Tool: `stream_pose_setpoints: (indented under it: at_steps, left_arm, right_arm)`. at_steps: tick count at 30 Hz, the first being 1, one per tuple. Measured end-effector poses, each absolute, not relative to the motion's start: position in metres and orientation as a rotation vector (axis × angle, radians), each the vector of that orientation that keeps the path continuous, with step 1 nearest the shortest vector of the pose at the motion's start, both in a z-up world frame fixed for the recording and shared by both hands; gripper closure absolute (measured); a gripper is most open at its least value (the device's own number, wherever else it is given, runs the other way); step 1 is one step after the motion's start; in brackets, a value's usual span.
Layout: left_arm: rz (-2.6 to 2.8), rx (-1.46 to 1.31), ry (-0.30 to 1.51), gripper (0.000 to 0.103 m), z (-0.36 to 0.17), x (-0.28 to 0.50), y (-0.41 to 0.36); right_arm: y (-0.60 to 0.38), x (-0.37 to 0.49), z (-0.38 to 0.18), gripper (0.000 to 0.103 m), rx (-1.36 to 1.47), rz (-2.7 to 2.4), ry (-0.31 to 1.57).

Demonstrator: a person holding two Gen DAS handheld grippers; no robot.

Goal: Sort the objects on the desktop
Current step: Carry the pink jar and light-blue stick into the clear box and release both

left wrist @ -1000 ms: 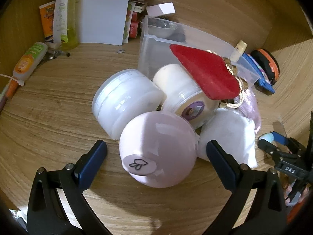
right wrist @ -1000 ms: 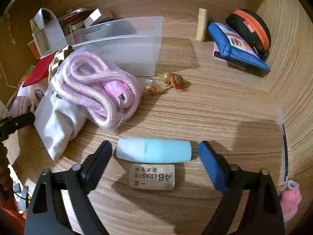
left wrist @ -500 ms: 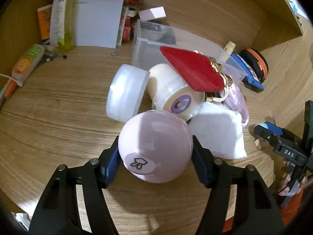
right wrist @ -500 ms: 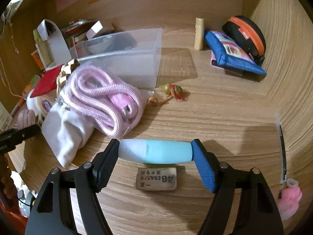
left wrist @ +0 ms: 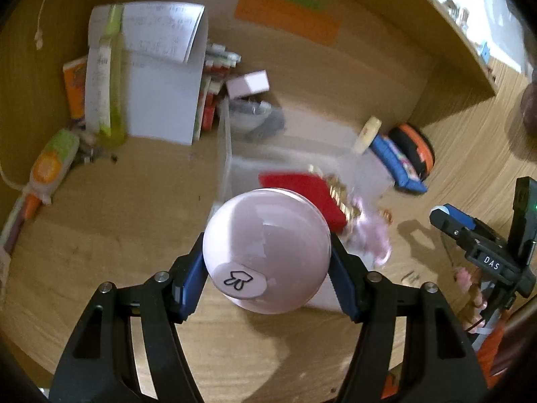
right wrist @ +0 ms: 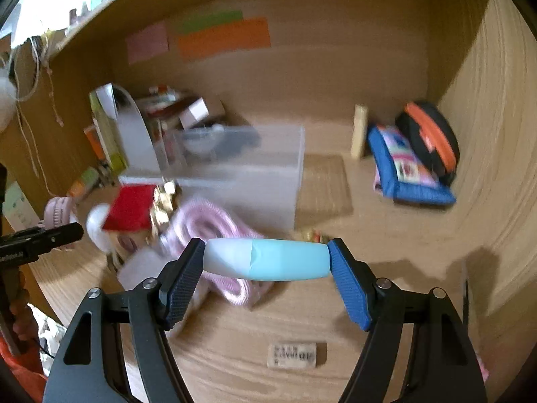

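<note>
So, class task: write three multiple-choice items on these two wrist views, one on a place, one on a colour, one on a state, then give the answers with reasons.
1. Where is the eraser?
A. in the clear bin
B. on the desk below the right tongs
C. on the blue pouch

2. What colour is the tube in the right tongs?
A. light blue
B. red
C. orange

3. The left tongs are:
A. open, empty
B. shut on the pink ball
C. out of view

Answers: B, it lies on bare wood; A, pale blue body; B, both pads press its sides.
</note>
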State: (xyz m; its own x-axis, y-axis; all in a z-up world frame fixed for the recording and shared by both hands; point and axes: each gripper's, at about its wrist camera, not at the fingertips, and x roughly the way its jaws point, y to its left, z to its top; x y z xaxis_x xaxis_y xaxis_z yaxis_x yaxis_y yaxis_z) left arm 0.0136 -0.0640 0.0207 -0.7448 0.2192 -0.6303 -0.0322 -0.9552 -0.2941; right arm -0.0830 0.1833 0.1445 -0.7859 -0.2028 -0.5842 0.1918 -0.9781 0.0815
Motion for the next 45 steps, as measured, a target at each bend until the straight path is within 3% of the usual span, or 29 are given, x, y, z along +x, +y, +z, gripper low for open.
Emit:
stream_pose_setpoints:
  at_steps: [8, 18, 29, 45]
  left_arm:
    - [2.901, -0.89, -0.378, 0.038, 0.069, -0.011, -0.078]
    - [2.884, -0.885, -0.338, 0.038, 0.085, -0.066, -0.079]
    - [2.803, -1.059, -0.282, 0.038, 0.057, -0.126, -0.069]
    - [2.553, -1.373, -0.062, 0.038, 0.002, -0.184, -0.028]
  right_arm:
    - [0.169, -0.099, 0.181, 0.031, 0.746, -2.819, 0.037]
    - [0.153, -0.133, 0.207, 0.031, 0.665, -2.789, 0.046]
    - [0.124, -0.19, 0.198, 0.031, 0.777, -2.749, 0.084]
    - [0.128, -0.247, 0.127, 0.031, 1.122, -2.661, 0.052]
